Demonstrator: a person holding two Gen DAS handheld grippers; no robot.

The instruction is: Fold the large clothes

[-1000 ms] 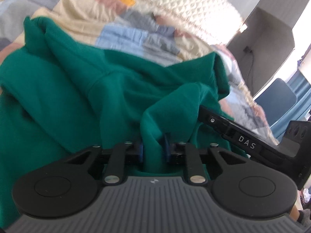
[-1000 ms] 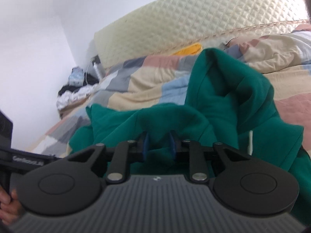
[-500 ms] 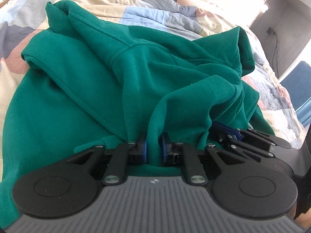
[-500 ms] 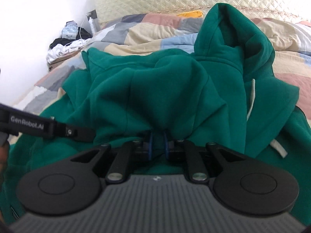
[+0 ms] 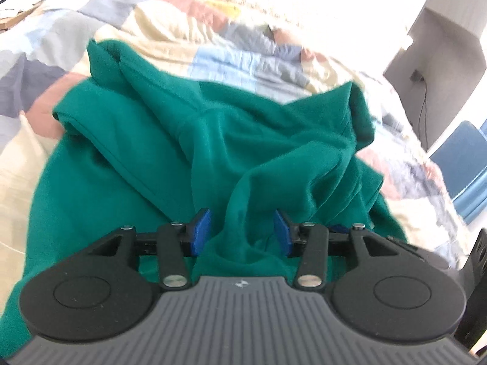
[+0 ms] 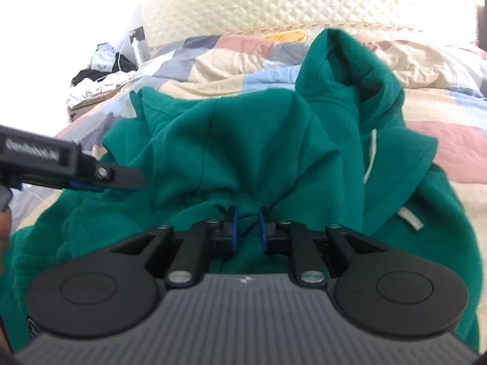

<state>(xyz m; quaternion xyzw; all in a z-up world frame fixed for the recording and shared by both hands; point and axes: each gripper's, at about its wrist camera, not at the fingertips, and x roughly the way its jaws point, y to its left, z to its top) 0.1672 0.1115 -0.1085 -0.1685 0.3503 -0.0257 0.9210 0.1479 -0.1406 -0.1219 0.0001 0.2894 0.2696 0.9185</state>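
A green hoodie (image 5: 213, 140) lies bunched on a patchwork quilt (image 5: 243, 60). My left gripper (image 5: 242, 231) is low over its near edge, and its jaws are opening. A raised fold of the fabric stands between the blue pads (image 5: 201, 228), which no longer press on it. In the right wrist view the hoodie (image 6: 258, 140) shows its hood (image 6: 350, 70) and a white drawstring (image 6: 371, 158). My right gripper (image 6: 247, 228) still pinches a gathered fold, though its jaws are starting to open. The left gripper's fingers (image 6: 121, 178) reach in from the left.
The quilt (image 6: 228, 60) covers a bed with a cream quilted headboard (image 6: 304, 0). Cluttered clothes and cables sit on a bedside surface (image 6: 100, 70). To the right of the bed stand a grey cabinet (image 5: 432, 45) and a blue chair (image 5: 456, 158).
The left jaws have spread wide and let go of the pinched fold. The right jaws have widened a little. Both grippers have shifted across the hoodie, which has settled lower on the bed.
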